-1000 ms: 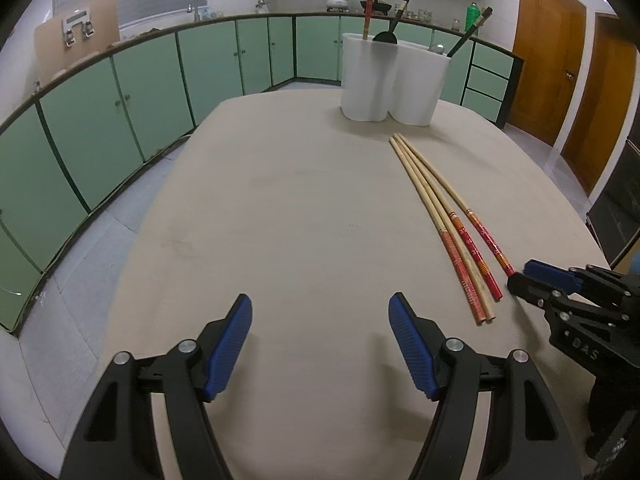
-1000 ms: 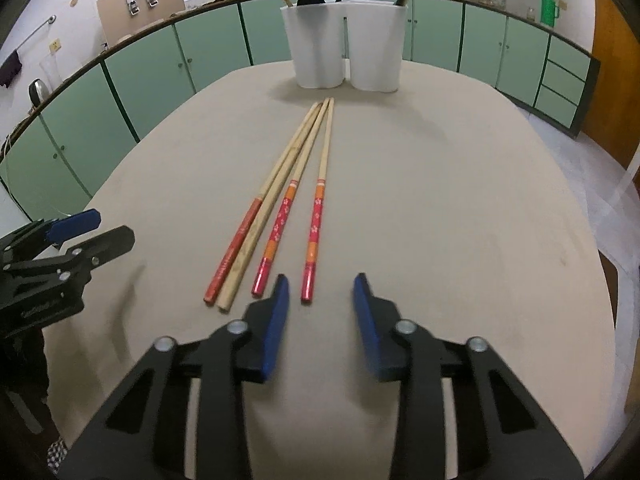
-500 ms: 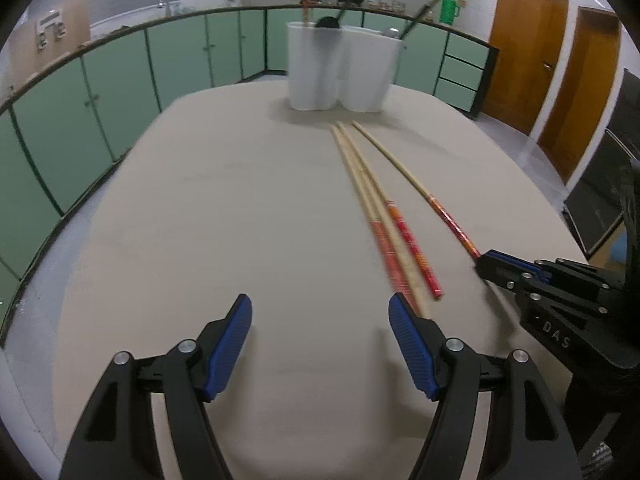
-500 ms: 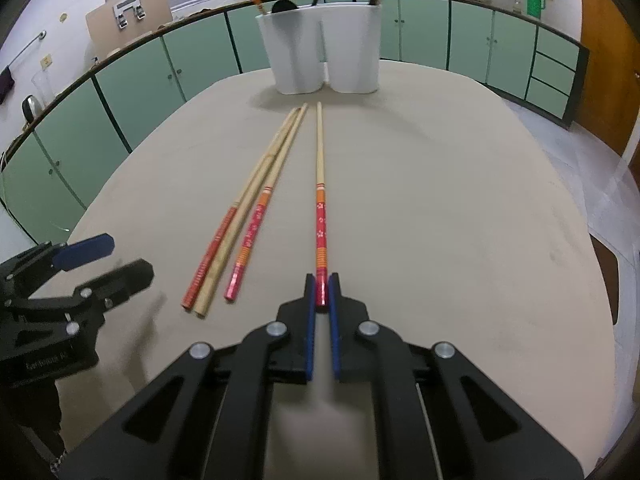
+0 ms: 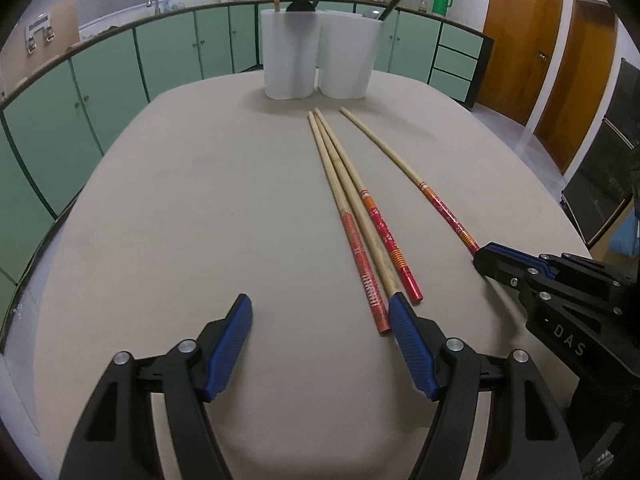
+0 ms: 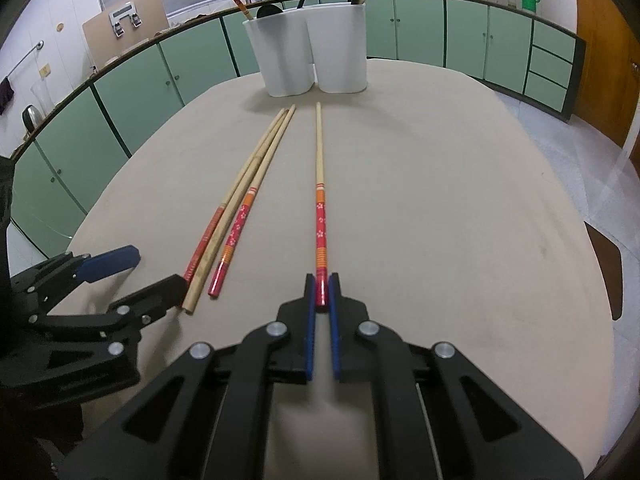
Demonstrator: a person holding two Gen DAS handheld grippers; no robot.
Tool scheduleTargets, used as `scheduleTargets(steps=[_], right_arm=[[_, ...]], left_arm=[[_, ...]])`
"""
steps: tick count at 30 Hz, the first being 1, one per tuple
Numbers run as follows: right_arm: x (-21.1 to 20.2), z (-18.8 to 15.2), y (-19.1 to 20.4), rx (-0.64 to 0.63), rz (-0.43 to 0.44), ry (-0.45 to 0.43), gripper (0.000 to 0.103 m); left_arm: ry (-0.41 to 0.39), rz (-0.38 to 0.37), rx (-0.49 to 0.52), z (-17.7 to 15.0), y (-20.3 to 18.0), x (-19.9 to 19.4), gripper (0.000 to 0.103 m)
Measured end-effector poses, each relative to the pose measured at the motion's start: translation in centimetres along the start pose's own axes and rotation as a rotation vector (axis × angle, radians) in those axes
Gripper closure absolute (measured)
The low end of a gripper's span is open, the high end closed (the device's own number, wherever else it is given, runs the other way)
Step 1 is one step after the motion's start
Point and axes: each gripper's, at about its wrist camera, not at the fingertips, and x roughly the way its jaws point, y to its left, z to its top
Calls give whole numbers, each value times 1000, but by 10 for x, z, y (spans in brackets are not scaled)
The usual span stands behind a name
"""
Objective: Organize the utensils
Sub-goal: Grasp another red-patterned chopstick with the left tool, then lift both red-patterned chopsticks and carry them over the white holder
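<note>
Chopstick [image 6: 319, 184], pale bamboo with red flowered end, lies flat.

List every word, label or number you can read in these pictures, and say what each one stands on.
"DAS": on the black body of the right gripper, seen from the left wrist view.
Pale lettering on the left gripper, seen from the right wrist view: too dark and small to read.
Patterns on the chopsticks: stripes and flowers, no readable text.

White letters "DAS" on the black right hand-held gripper [image 5: 480, 254].
</note>
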Motion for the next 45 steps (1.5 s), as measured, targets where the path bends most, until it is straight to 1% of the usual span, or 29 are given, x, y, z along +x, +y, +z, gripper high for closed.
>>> scheduleTargets(steps=[4,9,11,13,15,17,18,20,21,23,26,28,35,41,45], right_arm=[[-1,0,0,3,4,0,98],[-1,-1,-1,-1,9,1,97],[-1,-1,-2,0,10,1,97],[-1,-2,-1,-4,6,0,97],[-1,-2,0,-9,5,0,96],[0,-2,0,-11,7,2,95],[0,-2,0,-11,10,4,95],[1,-1,0,-10,14,5,95],[1,-1,0,-9,17,6,95],[0,-1,0,-6,18,6,96],[0,-1,0,-7,16,6,97],[0,-1,1,-10,11,5,97],[-3,1,2,-30,4,3,98],[-19,7,0,-37,19,-28,98],[-37,20,-2,-39,27,-64,98]], left_arm=[[-6,14,2,-3,0,-1,33],[-11,62,-32,-7,11,-4,38],[-11,64,-48,-7,15,-5,41],[-11,75,-45,-8,13,-6,42],[-14,80,-40,-8,11,-6,45],[-17,74,-41,-8,9,-6,55],[-20,74,-43,-8,8,-7,57],[-24,82,-44,-8,7,-6,68],[-26,85,-49,-8,7,-6,71],[-29,89,-56,-8,8,-7,83],[-30,81,-53,-8,6,-8,94],[-31,90,-44,-8,4,-7,96],[-35,83,-50,-7,5,-11,97],[-87,83,-37,4,6,-33,97],[-131,85,-24,16,7,-54,97]])
